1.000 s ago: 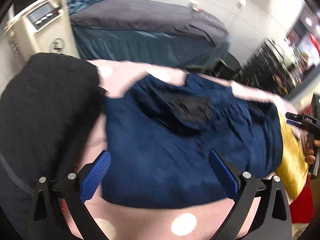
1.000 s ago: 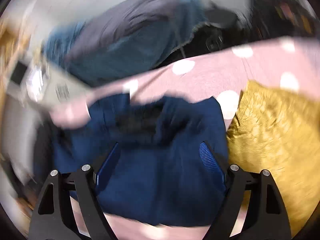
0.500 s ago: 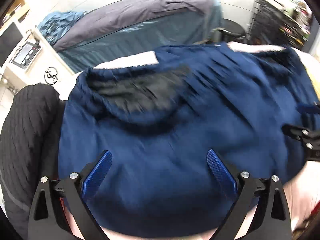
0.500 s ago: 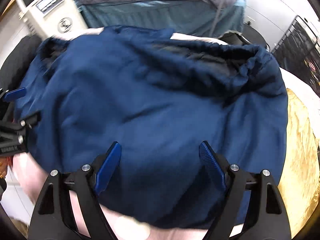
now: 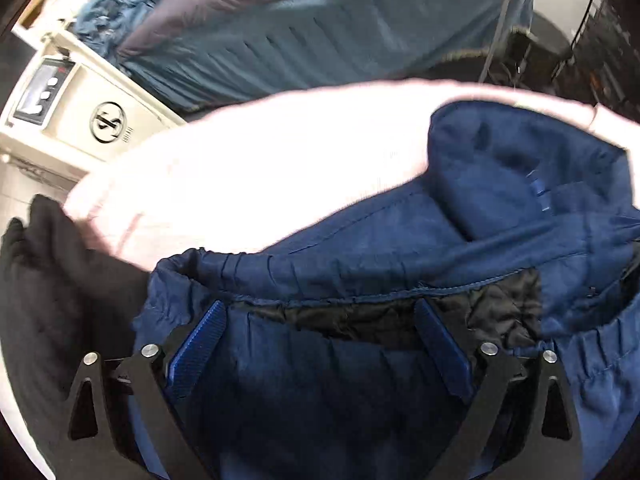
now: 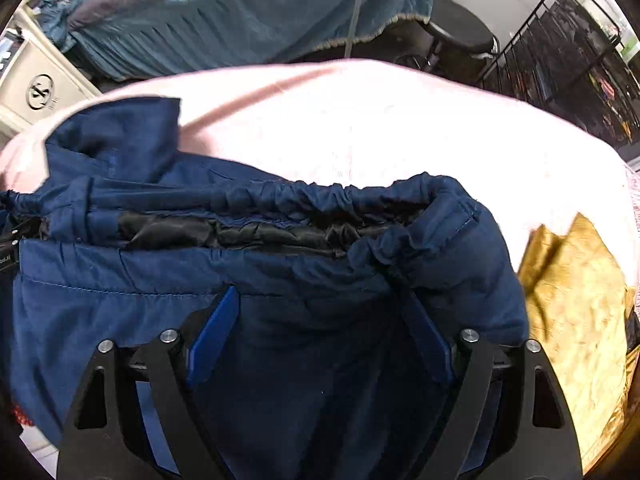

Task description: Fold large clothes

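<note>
Looking down my left hand-held gripper [image 5: 316, 344], I see its blue pads spread wide with nothing clamped, poised over the gathered elastic hem of the navy blue padded jacket with black quilted lining [image 5: 400, 360]. My right hand-held gripper [image 6: 320, 332] points about straight down, its jaws easing wider; jacket fabric lies under the gap, but the pads are not pressing on it. The jacket lies on the pale pink cloth-covered desk [image 6: 360, 120], directly below both tools, its elastic hem running side to side across each view, so the long edge sits crosswise to my fingers. In my judgement each hand is about equally near its own stretch of hem: the left over the end beside the black knitted garment [image 5: 52, 280], the right over the end beside the crumpled gold satin fabric [image 6: 572, 308]. The next move probably turns on dropping both tools onto that hem line and pinching it, then carrying it across for a fold. Beyond the desk stands a bed with a teal skirt [image 6: 240, 20].
</note>
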The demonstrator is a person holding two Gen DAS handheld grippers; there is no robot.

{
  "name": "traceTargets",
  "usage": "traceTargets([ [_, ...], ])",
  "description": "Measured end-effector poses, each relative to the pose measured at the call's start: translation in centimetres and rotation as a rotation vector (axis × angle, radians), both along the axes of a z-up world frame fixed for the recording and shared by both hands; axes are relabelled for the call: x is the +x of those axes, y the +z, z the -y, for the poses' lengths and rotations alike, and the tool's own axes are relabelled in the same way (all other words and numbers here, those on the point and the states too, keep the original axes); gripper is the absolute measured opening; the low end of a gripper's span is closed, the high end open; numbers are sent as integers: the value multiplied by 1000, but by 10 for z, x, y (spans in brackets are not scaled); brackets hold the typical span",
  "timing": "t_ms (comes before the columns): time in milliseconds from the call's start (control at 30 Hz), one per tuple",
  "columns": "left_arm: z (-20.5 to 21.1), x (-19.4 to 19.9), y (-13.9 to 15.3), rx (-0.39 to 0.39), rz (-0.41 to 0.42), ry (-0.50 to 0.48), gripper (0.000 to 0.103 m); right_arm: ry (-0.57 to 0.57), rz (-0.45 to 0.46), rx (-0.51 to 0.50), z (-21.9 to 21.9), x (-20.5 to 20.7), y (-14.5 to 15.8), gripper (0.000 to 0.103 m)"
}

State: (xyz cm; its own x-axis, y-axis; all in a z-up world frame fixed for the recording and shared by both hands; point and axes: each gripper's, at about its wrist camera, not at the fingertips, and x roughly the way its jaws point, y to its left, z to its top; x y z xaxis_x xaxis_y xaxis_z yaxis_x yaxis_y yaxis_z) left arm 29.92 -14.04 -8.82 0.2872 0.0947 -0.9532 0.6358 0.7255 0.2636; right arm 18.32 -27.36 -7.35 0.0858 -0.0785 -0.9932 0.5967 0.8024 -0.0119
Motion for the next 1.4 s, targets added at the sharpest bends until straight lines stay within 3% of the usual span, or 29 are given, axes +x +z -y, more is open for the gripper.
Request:
traceTargets([
  [233, -2, 15, -19, -47, -37, 24, 98, -52, -67, -48, 5, 23, -26, 96],
  [433, -9, 12, -14, -78, -53, 2, 98, -56, -56, -94, 2, 24, -29, 97],
  [533, -10, 5, 6, -102, -12, 5, 97, -53, -51, -81, 0, 22, -26, 97],
  [633, -16, -10, 40, -179, 27, 0, 97, -46, -41, -61, 0, 20, -20, 97],
  [833, -53, -44, 98, -319, 46, 6, 97, -10, 59, -82, -24, -4, 29, 97],
  [1033, -101, -86, 105, -328, 32, 60, 97, 43, 179, -136, -48, -65, 85, 97],
  [1200, -135, -116, 93, -291, -7, 80, 97, -34, 159, -141, -33, -126, 88, 97],
  [1300, -154, -131, 86, -267, -20, 109, 97, -125, 157, -85, -18, -165, 83, 97],
  [1400, -173, -137, 83, -261, -36, 155, 97, -220, 207, 35, 0, -197, 78, 97],
])
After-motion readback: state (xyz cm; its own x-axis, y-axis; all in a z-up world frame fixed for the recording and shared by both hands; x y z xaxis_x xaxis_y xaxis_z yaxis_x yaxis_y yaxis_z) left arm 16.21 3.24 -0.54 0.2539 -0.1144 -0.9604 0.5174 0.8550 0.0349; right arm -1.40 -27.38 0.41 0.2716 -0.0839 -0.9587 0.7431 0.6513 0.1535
